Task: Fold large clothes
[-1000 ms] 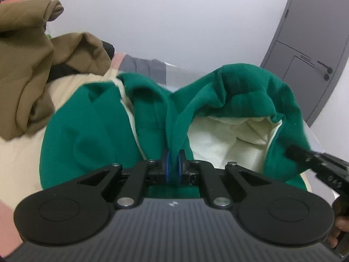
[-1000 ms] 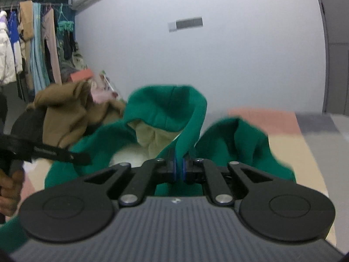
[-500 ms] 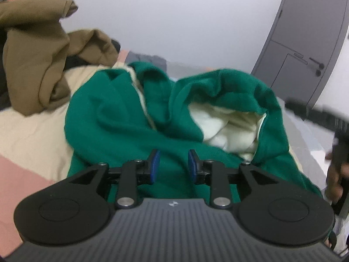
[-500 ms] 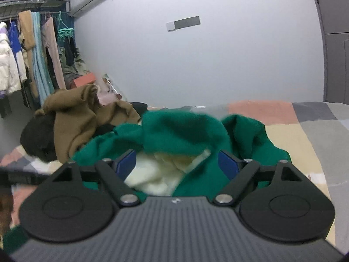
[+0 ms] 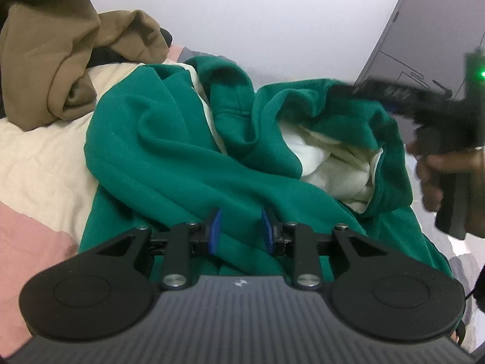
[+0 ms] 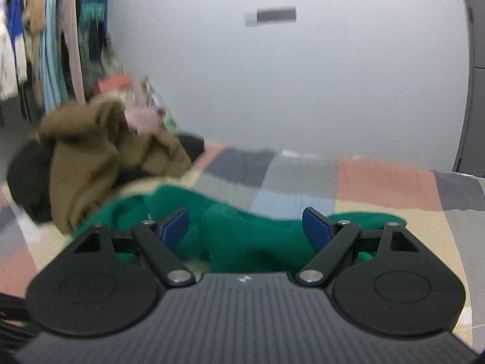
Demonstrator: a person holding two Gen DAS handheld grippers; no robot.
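Green hoodie (image 5: 169, 157) with a cream lining (image 5: 330, 163) lies crumpled on the patchwork bedspread (image 5: 39, 157), filling the middle of the left wrist view. At ten o'clock from it sits a heap of brown garment (image 5: 54, 60), bunched and touching the hoodie's far left edge. At six o'clock the left tongs (image 5: 239, 230) hang just over the green cloth, blue pads partly spread; cloth shows in the gap, and the pads do not press it. At three o'clock a hand (image 5: 439, 179) grips the handle of the other tool, whose blurred dark fingers reach toward the hood's rim at one o'clock.

In the right wrist view, hanging clothes (image 6: 51, 42) fill the nine-to-ten o'clock edge, the brown garment (image 6: 91, 157) lies below them, and the hoodie (image 6: 242, 236) stretches low across the bedspread (image 6: 385, 182). The right tongs (image 6: 247, 226) stand spread wide at six o'clock, empty, with the cloth beyond and below them.
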